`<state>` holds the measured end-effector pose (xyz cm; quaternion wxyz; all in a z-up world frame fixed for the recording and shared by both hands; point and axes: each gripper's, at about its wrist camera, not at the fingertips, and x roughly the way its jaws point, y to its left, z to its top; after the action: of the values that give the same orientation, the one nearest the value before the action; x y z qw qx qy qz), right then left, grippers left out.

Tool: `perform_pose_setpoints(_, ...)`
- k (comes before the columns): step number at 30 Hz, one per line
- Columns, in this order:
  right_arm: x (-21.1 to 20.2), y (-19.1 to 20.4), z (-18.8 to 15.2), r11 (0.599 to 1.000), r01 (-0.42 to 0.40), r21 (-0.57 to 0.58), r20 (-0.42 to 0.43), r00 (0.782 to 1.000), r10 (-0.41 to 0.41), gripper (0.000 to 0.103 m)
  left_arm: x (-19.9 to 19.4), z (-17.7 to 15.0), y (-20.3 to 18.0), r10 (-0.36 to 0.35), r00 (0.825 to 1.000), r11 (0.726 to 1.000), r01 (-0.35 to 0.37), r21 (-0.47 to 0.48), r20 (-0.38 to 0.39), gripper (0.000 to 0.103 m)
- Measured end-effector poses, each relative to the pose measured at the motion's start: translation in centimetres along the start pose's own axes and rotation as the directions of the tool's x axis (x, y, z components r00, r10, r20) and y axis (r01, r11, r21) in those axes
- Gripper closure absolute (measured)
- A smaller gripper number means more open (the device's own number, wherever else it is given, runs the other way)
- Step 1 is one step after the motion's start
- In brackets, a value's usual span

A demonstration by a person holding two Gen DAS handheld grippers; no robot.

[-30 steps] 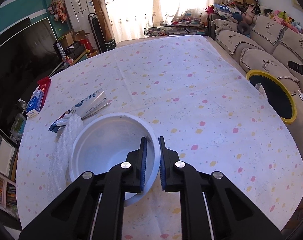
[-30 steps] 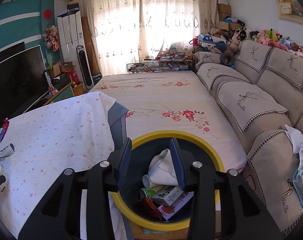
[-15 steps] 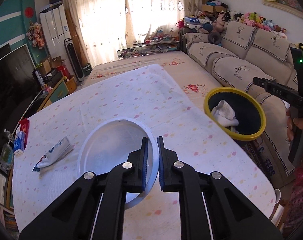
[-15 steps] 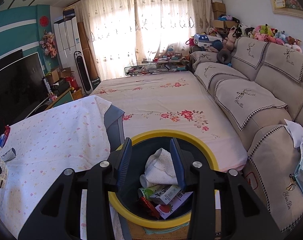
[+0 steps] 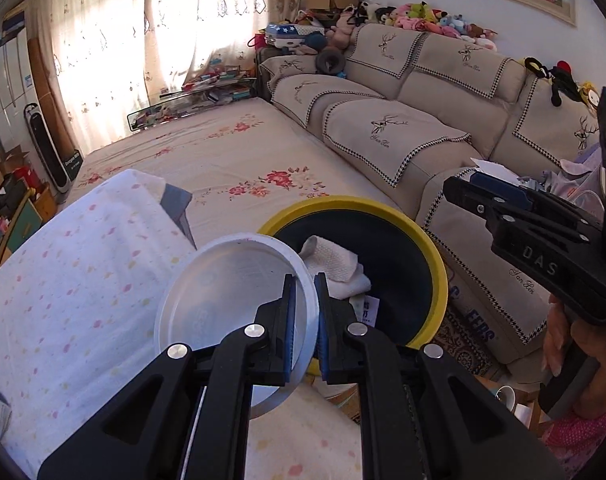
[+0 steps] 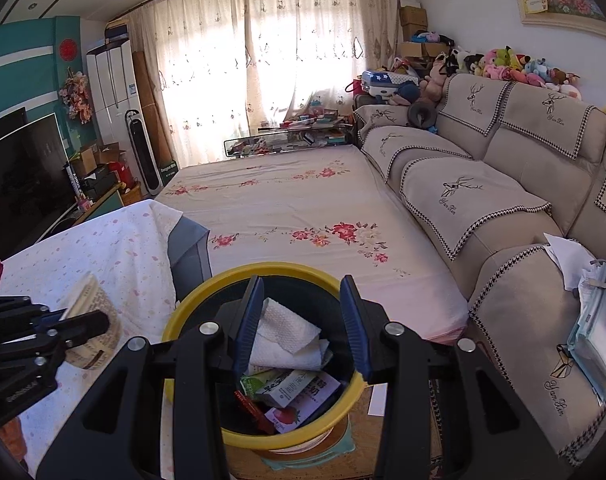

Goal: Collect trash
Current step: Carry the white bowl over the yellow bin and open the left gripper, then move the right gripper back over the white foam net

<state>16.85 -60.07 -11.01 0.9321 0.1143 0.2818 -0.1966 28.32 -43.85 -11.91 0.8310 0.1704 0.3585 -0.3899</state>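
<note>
White plastic bowl (image 5: 235,312) pinched by rim in your left hand-held gripper (image 5: 303,320), carried off bench (image 5: 63,280) edge toward yellow-rimmed bin (image 5: 435,256). Right hand-held gripper (image 6: 301,328) spread, empty, hovering above bin, clear of drop path.

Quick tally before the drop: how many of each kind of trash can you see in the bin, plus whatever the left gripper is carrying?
White paper towel: 1
Green and white carton: 1
Strawberry-print pack: 1
Red wrapper: 1
White plastic bowl, held in the left gripper beside the yellow-rimmed bin: 1
Total: 5 visible; more may lie hidden underneath.
</note>
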Motion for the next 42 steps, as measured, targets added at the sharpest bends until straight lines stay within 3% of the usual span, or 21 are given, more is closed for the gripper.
perform_pose_setpoints(8, 0.5, -1.5, 0.1, 1.000, 0.024, 0.009, -0.009, 1.000, -0.024, 0.065, 7.2, 2.2, -2.0, -0.002, 0.999, 1.000, 0.001, -0.019, -0.053, 0.093)
perform_pose_setpoints(10, 0.6, -1.6, 0.1, 1.000, 0.026, 0.013, -0.011, 1.000, -0.026, 0.064, 8.0, 1.8, -1.4, 0.012, 0.998, 0.999, -0.014, -0.029, -0.066, 0.079)
perform_pose_setpoints(11, 0.5, -1.7, 0.1, 1.000, 0.026, 0.015, -0.011, 1.000, -0.026, 0.064, 8.2, 1.7, -1.3, 0.014, 0.997, 0.999, -0.017, -0.037, -0.072, 0.055)
perform_pose_setpoints(12, 0.5, -1.7, 0.1, 1.000, 0.026, 0.015, -0.010, 1.000, -0.026, 0.064, 8.0, 1.8, -1.2, 0.019, 0.998, 0.999, -0.022, -0.047, -0.064, 0.043)
perform_pose_setpoints(17, 0.0, -1.5, 0.1, 1.000, 0.015, 0.013, -0.003, 1.000, -0.015, 0.063, 3.1, 1.4, -0.7, 0.049, 0.999, 0.997, -0.048, -0.052, 0.004, 0.039)
perform_pose_setpoints(24, -0.9, 1.4, -0.3, 0.999, -0.043, -0.020, 0.000, 0.999, 0.043, 0.061, -9.6, -1.6, 2.9, 0.134, 0.980, 0.982, -0.112, -0.150, 0.146, 0.016)
perform_pose_setpoints(28, -1.6, 5.1, -0.7, 0.993, -0.094, -0.067, -0.003, 0.996, 0.094, 0.061, -16.0, -4.7, 6.4, 0.233, 0.955, 0.957, -0.193, -0.216, 0.182, 0.011)
perform_pose_setpoints(34, -2.9, 10.8, -1.0, 0.978, -0.166, -0.129, -0.012, 0.986, 0.166, 0.060, -24.2, -11.0, 12.3, 0.378, 0.905, 0.890, -0.298, -0.345, 0.193, 0.011)
perform_pose_setpoints(37, -3.6, 14.1, -1.3, 0.965, -0.207, -0.159, -0.027, 0.978, 0.205, 0.060, -27.8, -14.4, 15.5, 0.446, 0.877, 0.842, -0.343, -0.418, 0.180, 0.009)
perform_pose_setpoints(42, -4.9, 20.6, -2.2, 0.927, -0.316, -0.204, -0.069, 0.949, 0.309, 0.056, -33.4, -20.3, 20.5, 0.569, 0.809, 0.735, -0.420, -0.532, 0.148, 0.008)
